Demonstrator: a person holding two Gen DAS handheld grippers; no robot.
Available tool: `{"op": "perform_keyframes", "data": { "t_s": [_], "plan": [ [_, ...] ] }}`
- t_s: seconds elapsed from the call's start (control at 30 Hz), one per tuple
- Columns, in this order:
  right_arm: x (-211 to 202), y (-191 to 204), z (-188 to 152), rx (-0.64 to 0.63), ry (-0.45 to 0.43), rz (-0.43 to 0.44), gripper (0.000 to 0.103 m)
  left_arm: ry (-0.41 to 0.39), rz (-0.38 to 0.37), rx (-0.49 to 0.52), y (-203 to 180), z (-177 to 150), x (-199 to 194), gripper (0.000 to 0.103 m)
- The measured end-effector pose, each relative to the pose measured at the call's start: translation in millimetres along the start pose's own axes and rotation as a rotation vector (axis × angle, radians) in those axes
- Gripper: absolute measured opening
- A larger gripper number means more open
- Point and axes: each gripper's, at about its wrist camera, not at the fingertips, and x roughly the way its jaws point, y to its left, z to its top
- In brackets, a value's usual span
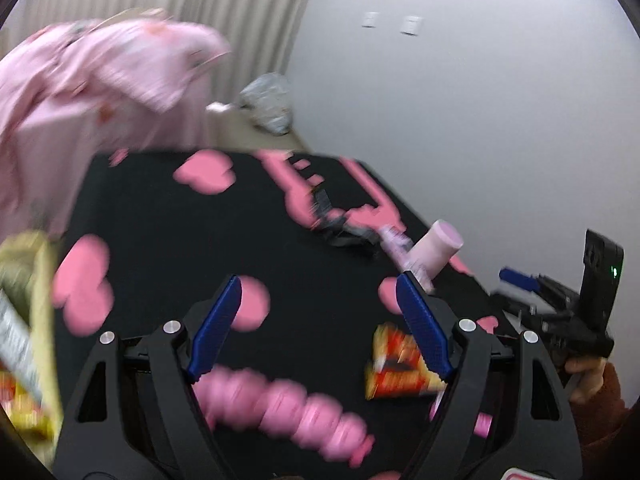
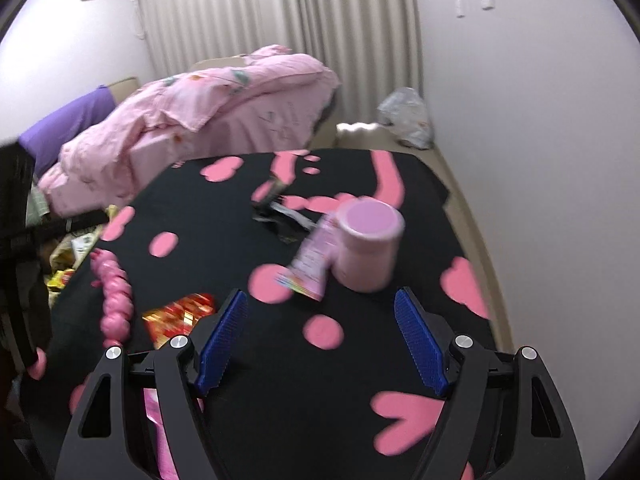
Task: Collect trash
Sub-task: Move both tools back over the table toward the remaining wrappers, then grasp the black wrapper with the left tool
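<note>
2 grippers were over the table, both w/ jaws spread wide and nothing between them. Far left sat a bin or bag point(image 1: 28, 320) w/ wrappers in it, at the table's edge. Next, a pink beaded strip point(image 1: 280, 408) lay just below the left gripper point(image 1: 318, 328), long axis running left-right in its view. A red-yellow wrapper point(image 1: 400, 364) lay beside that gripper's right finger; judged the nearest pick for the left. Further right, the right gripper point(image 2: 320, 336) faced a pink cup point(image 2: 368, 244), upright, straight ahead and a bit right, w/ a pink printed packet point(image 2: 316, 256) leaning on its left side, long axis pointing away from the tool. Crumpled black trash point(image 2: 280, 216) lay beyond. Surface was a black cloth w/ pink hearts point(image 2: 280, 380); pink bedding point(image 2: 200, 120), curtains, white wall behind. Frames were blurred.
</note>
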Motion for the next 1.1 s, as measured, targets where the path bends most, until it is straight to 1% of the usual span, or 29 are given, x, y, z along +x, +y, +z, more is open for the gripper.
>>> {"op": "perform_keyframes", "data": {
  "t_s": [0.03, 0.07, 0.1, 0.13, 0.17, 0.2, 0.23, 0.27, 0.3, 0.33, 0.37, 0.4, 0.43, 0.47, 0.5, 0.53, 0.57, 0.6, 0.63, 0.67, 0.7, 0.77, 0.8, 0.83, 0.9, 0.93, 0.97, 1.03, 1.1],
  "plan": [
    [-1.6, -4.7, -3.3, 0.009, -0.005, -0.008, 0.073, 0.0, -0.026, 0.024, -4.2, 6.7, 8.5, 0.076],
    [-3.2, -11.1, -7.1, 0.027, -0.011, -0.017, 0.073, 0.021, -0.058, 0.062, -10.5, 17.5, 25.0, 0.076],
    [-3.4, -15.7, -9.4, 0.041, -0.013, -0.021, 0.073, 0.052, -0.075, 0.093, -18.5, 24.8, 39.2, 0.076],
    [-3.4, -20.7, -11.6, 0.057, -0.013, -0.02, 0.073, 0.102, -0.086, 0.131, -26.2, 33.9, 59.3, 0.076],
    [-3.4, -27.5, -14.3, 0.078, -0.013, -0.019, 0.073, 0.149, -0.07, 0.159, -32.3, 41.9, 80.6, 0.076],
    [-3.4, -31.0, -15.9, 0.093, -0.014, -0.021, 0.073, 0.179, -0.051, 0.168, -36.3, 46.3, 95.4, 0.076],
    [-2.4, -33.2, -16.7, 0.109, -0.014, -0.026, 0.073, 0.222, -0.007, 0.169, -38.0, 52.7, 119.0, 0.076],
    [-1.7, -37.1, -18.9, 0.126, -0.014, -0.028, 0.073, 0.24, 0.021, 0.162, -38.8, 55.3, 131.7, 0.076],
    [-0.6, -39.5, -20.6, 0.137, -0.013, -0.025, 0.073, 0.273, 0.066, 0.144, -37.7, 57.6, 149.9, 0.076],
    [0.2, -40.5, -21.0, 0.142, -0.012, -0.02, 0.073, 0.3, 0.09, 0.125, -36.6, 57.8, 160.4, 0.076],
    [2.0, -41.9, -22.1, 0.149, -0.008, -0.008, 0.073, 0.346, 0.109, 0.086, -32.9, 57.4, 174.5, 0.073],
    [4.3, -42.2, -22.5, 0.154, -0.001, -0.003, 0.073, 0.376, 0.109, 0.055, -29.2, 56.5, 182.2, 0.07],
    [7.6, -41.4, -21.8, 0.154, 0.012, -0.001, 0.073, 0.397, 0.104, 0.013, -24.8, 54.5, 190.0, 0.064],
    [10.5, -39.1, -20.6, 0.149, 0.022, 0.001, 0.073, 0.369, 0.111, 0.013, -24.5, 54.0, 187.2, 0.058],
    [14.1, -36.2, -18.9, 0.137, 0.031, 0.007, 0.073, 0.363, 0.114, 0.015, -24.8, 53.8, 186.2, 0.051],
    [15.8, -34.0, -17.1, 0.129, 0.032, 0.01, 0.073, 0.379, 0.099, 0.015, -24.6, 51.6, 185.8, 0.038],
    [19.5, -29.1, -13.2, 0.116, 0.03, 0.021, 0.073, 0.382, 0.094, 0.012, -23.3, 49.0, 181.5, 0.036],
    [23.5, -23.3, -7.9, 0.102, 0.026, 0.04, 0.073, 0.362, 0.102, 0.009, -21.3, 46.9, 171.6, 0.034],
    [27.8, -17.0, -2.5, 0.084, 0.02, 0.061, 0.073, 0.349, 0.101, 0.006, -21.2, 46.8, 164.8, 0.032],
    [31.3, -12.8, 0.6, 0.071, 0.016, 0.067, 0.073, 0.33, 0.093, -0.002, -18.8, 44.6, 150.0, 0.029],
    [36.4, -9.0, 4.4, 0.062, 0.017, 0.059, 0.073, 0.312, 0.086, -0.011, -17.2, 44.2, 136.2, 0.029],
    [51.6, -1.6, 11.3, 0.061, 0.036, 0.035, 0.071, 0.257, 0.058, -0.041, -10.8, 39.1, 92.8, 0.029],
    [58.0, 1.2, 13.0, 0.063, 0.046, 0.037, 0.063, 0.238, 0.049, -0.052, -8.9, 38.3, 76.5, 0.029],
    [64.2, 3.1, 14.1, 0.064, 0.055, 0.039, 0.058, 0.213, 0.042, -0.073, -4.3, 35.1, 54.6, 0.029],
    [81.5, 7.3, 15.1, 0.057, 0.093, 0.032, 0.051, 0.172, 0.02, -0.124, 6.6, 28.5, 14.2, 0.029],
    [88.4, 8.0, 15.0, 0.06, 0.11, 0.038, 0.049, 0.162, 0.016, -0.134, 7.9, 26.8, 4.9, 0.029],
    [91.4, 8.7, 15.3, 0.062, 0.122, 0.045, 0.045, 0.155, 0.023, -0.137, 11.6, 20.6, -8.9, 0.03],
    [98.8, 10.5, 14.9, 0.063, 0.154, 0.069, 0.032, 0.152, 0.054, -0.121, 16.0, 8.5, -25.8, 0.03],
    [102.6, 13.4, 13.2, 0.066, 0.187, 0.121, 0.031, 0.156, 0.092, -0.107, 17.7, -6.6, -36.7, 0.03]
  ]
}}
